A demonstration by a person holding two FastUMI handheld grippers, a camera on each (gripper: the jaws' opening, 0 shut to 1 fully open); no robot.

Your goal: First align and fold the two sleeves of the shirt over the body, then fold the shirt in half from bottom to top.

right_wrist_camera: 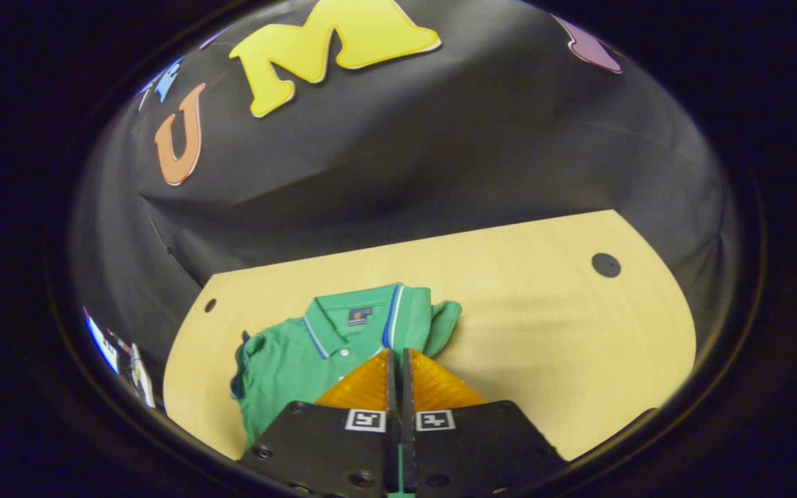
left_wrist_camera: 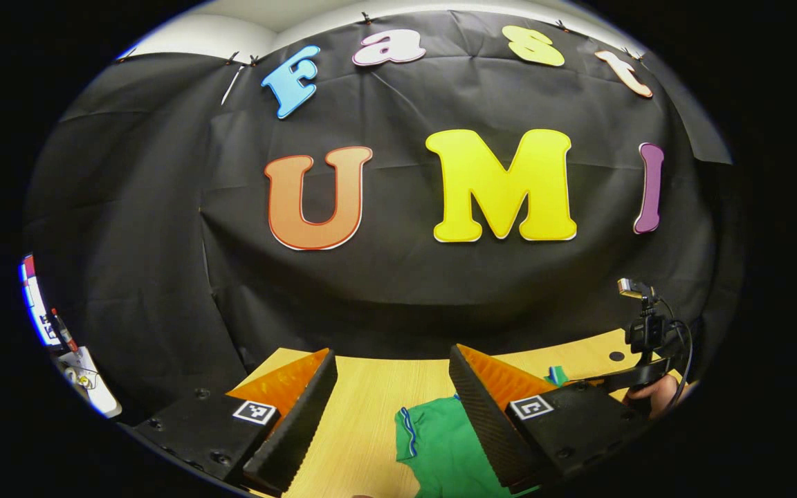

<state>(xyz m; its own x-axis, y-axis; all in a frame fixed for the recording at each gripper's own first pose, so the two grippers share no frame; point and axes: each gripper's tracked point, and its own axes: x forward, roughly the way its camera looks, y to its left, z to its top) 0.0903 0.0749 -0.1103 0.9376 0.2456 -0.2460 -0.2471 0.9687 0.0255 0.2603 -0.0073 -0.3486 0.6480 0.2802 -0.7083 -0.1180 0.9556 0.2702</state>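
Green polo shirt [right_wrist_camera: 308, 353] on the wooden table [right_wrist_camera: 544, 325]

The right gripper [right_wrist_camera: 398, 366] pinches green shirt fabric between closed fingers; the left gripper [left_wrist_camera: 391, 387] hovers with fingers apart above a sleeve [left_wrist_camera: 440, 443].

Both views are dimly lit from above, with strong fisheye bending and darkening toward the edges. The bench [right_wrist_camera: 523, 290] is evenly lit, and slight motion blur is seen there.

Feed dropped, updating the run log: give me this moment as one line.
left hand-held gripper: open, above shirt edge | right hand-held gripper: shut on green polo shirt | shirt: bunched on wooden table | final fold: not done
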